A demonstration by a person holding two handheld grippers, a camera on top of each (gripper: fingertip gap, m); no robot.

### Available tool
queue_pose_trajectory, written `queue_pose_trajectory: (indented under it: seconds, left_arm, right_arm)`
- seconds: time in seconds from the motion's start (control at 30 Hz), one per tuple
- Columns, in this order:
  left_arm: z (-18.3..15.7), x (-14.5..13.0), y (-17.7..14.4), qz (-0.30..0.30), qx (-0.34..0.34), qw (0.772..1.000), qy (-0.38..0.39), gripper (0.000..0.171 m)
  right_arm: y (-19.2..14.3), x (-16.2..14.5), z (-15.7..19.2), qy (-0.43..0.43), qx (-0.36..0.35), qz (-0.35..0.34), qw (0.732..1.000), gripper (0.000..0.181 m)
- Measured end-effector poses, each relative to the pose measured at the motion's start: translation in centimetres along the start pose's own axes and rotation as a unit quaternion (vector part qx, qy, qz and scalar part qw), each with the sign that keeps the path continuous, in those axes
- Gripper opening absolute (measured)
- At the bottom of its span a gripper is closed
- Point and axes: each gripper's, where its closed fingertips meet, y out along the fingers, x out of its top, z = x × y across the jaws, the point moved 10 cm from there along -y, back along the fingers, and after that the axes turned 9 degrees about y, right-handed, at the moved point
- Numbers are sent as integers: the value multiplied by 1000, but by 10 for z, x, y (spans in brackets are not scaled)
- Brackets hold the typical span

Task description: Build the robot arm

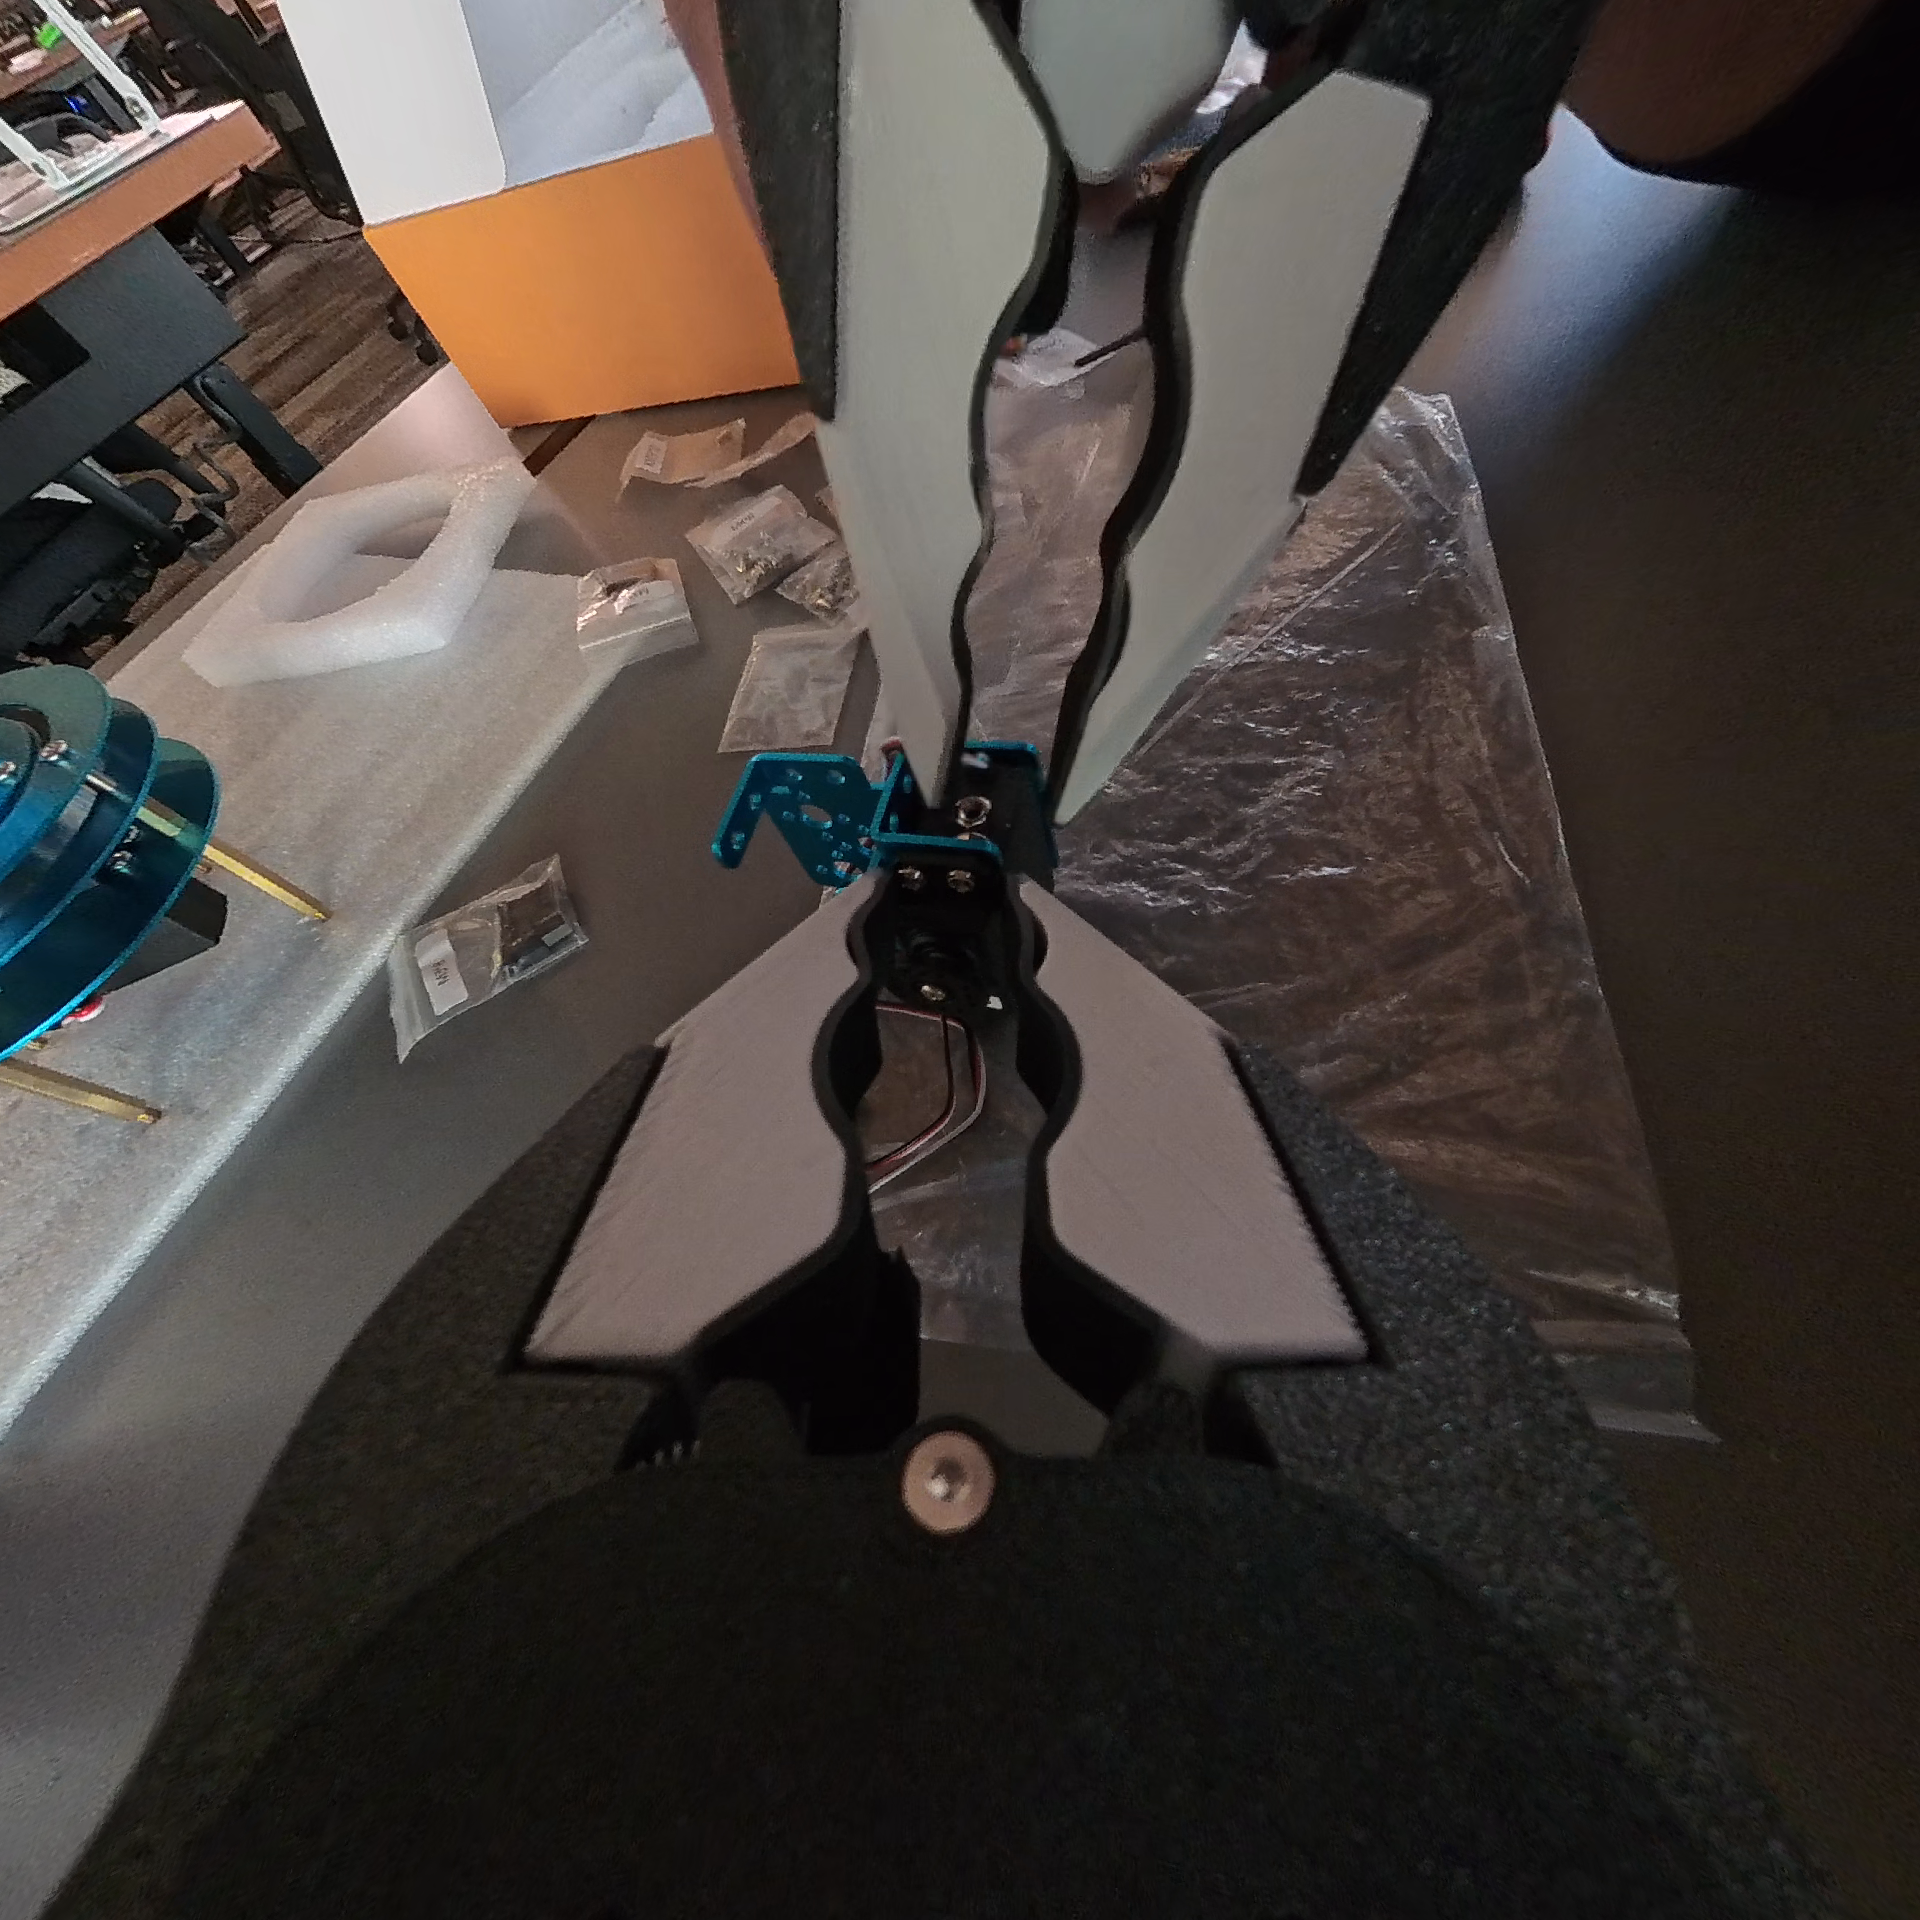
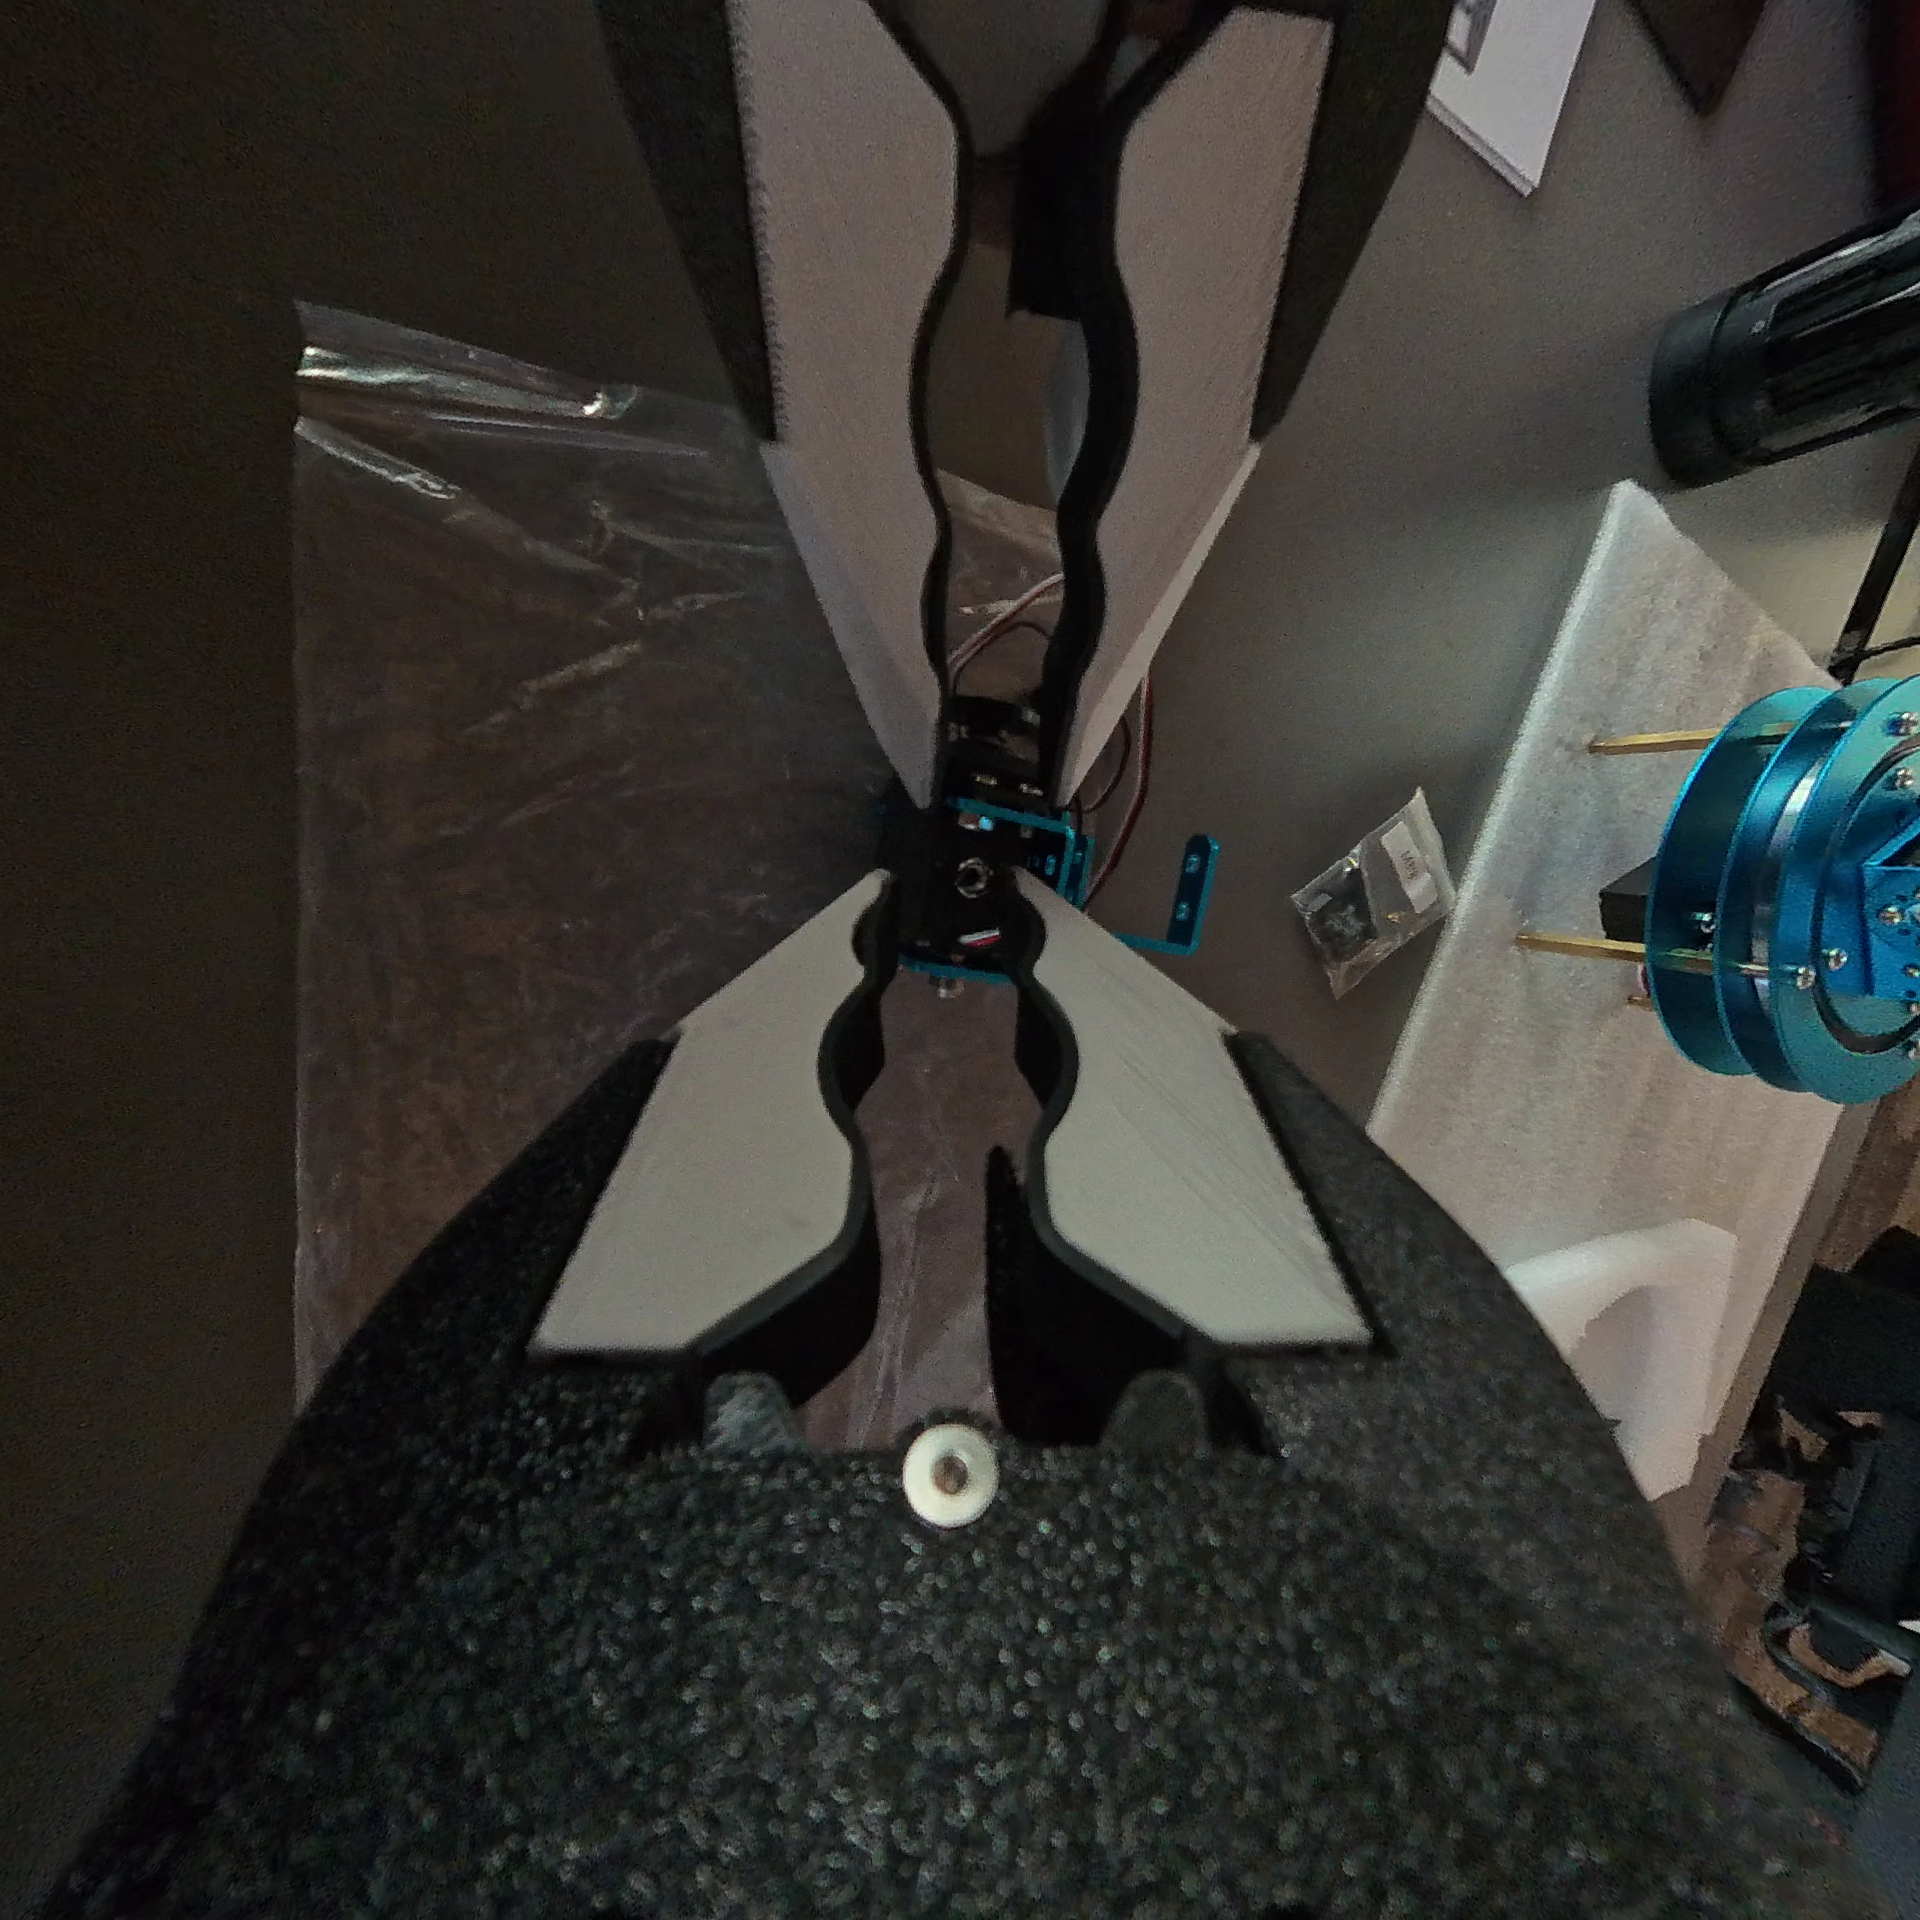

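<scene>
A black servo (image 1: 940, 951) fixed in a blue metal bracket (image 1: 790, 821) hangs between both grippers above a clear plastic bag. My left gripper (image 1: 948, 883) is shut on the servo's near end. The right gripper (image 1: 1003, 795) comes in from the top of the left wrist view and clamps the far end. In the right wrist view my right gripper (image 2: 956, 888) is shut on the servo (image 2: 935, 852) and bracket (image 2: 1184, 904), and the left gripper (image 2: 997, 784) meets it from above. Red and white wires (image 2: 1127, 769) trail from the servo.
The clear plastic bag (image 1: 1351, 831) lies flat on the dark table. Several small bags of hardware (image 1: 488, 951) lie to the left. A blue disc assembly (image 1: 94, 862) stands on a white foam sheet (image 1: 260, 1039). A foam frame (image 1: 353, 582) and an orange-and-white box (image 1: 582, 281) sit behind. Less than 4 cm separates the two grippers' tips. From either gripper's tips it is about 20 centimeters to the blue disc assembly (image 1: 94, 862). Seen from the right wrist view (image 2: 1729, 905) as well.
</scene>
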Motion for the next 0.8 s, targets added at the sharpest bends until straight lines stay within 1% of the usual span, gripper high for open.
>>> queue_pose_trajectory:
  seconds: [0.07,0.17,0.27,0.37,0.5,0.57,0.7,0.8]
  left_arm:
    - [0,0,0,0,1,1000,1,19]
    - [0,0,0,0,1,1000,1,20]
    - [-1,0,0,-1,0,1000,5,19]
    - [-1,0,0,-1,0,1000,4,20]
    - [-1,0,0,0,0,1000,2,20]
    - [-1,0,0,-1,0,1000,2,20]
    - [-1,0,0,-1,-1,1000,1,19]
    - [-1,0,0,-1,-1,1000,1,20]
  right_arm:
    - [2,1,-3,13,3,3,1000,17]
    - [3,1,-9,54,34,5,998,16]
    - [2,0,-13,77,59,4,995,15]
    - [1,1,-12,70,72,4,995,6]
    - [1,1,-12,70,71,2,995,6]
    - [-1,2,-14,75,74,-13,994,6]
    - [-10,-1,-23,91,76,-68,991,6]
    - [-4,-8,-25,92,68,-82,990,6]
